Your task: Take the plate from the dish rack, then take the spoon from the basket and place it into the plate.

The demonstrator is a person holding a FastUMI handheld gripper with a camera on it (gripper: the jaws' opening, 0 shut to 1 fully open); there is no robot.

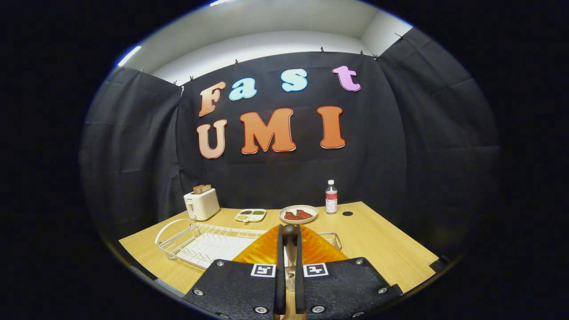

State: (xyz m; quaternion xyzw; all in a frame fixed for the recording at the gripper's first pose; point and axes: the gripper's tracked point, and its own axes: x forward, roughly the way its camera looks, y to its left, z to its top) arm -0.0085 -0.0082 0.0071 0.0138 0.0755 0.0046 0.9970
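Between the fingers of the gripper (290,255) a spoon (290,249) is pinched, both fingers pressing on its handle; its long axis runs straight ahead along the fingers, and its dark rounded end stands up just past their tips. Directly under and just beyond the fingers lies the orange plate (320,251), spreading to both sides of them on the wooden surface (386,249), with the white wire dish rack (200,242) just beside it to the left. I judge the coming move to be chiefly a lowering, since the plate already sits below the spoon.
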